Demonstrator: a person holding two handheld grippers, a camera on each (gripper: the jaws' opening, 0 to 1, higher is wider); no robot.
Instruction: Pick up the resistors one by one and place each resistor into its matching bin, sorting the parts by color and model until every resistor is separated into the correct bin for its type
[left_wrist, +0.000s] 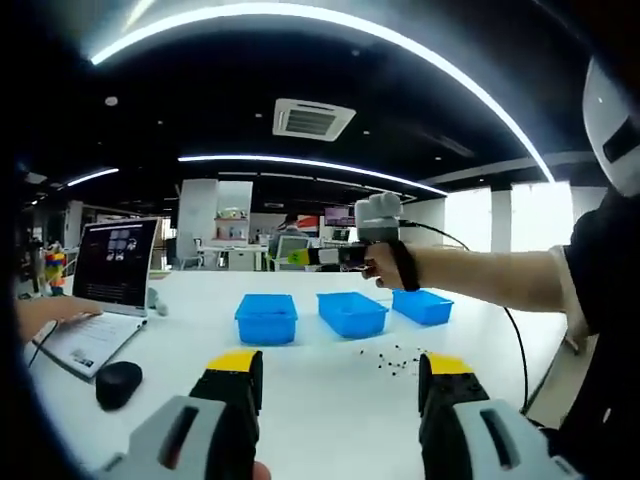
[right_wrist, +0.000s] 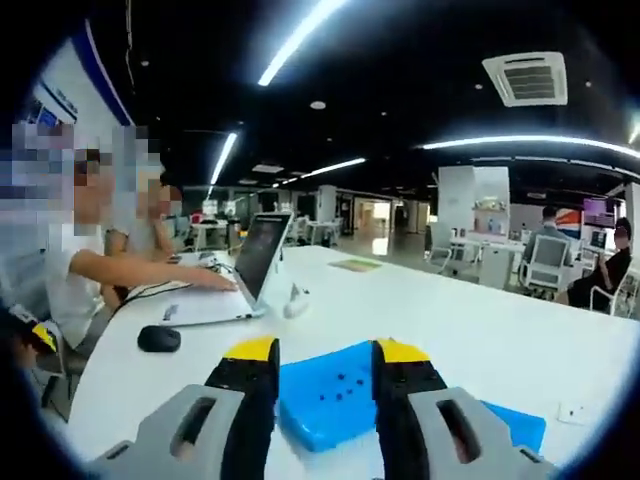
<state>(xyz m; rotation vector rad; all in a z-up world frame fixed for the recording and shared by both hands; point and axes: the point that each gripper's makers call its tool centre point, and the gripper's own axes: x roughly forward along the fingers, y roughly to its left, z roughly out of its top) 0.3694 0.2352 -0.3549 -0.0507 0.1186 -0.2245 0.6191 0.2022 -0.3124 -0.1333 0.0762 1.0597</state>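
1. An open-plan office: a dark ceiling with long curved light strips (left_wrist: 330, 25) and a ceiling air-conditioning unit (left_wrist: 312, 119).
2. Beyond the white counter (right_wrist: 450, 320), rows of desks with office chairs (right_wrist: 548, 262) and seated people.
3. On the counter, an open laptop (right_wrist: 258, 255) with a mouse (right_wrist: 159, 338) beside it.

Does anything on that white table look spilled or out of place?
Only the resistors: small dark bits lie scattered loose on the table in front of the three blue bins, waiting to be sorted. A few already sit in one bin. Nothing looks damaged.
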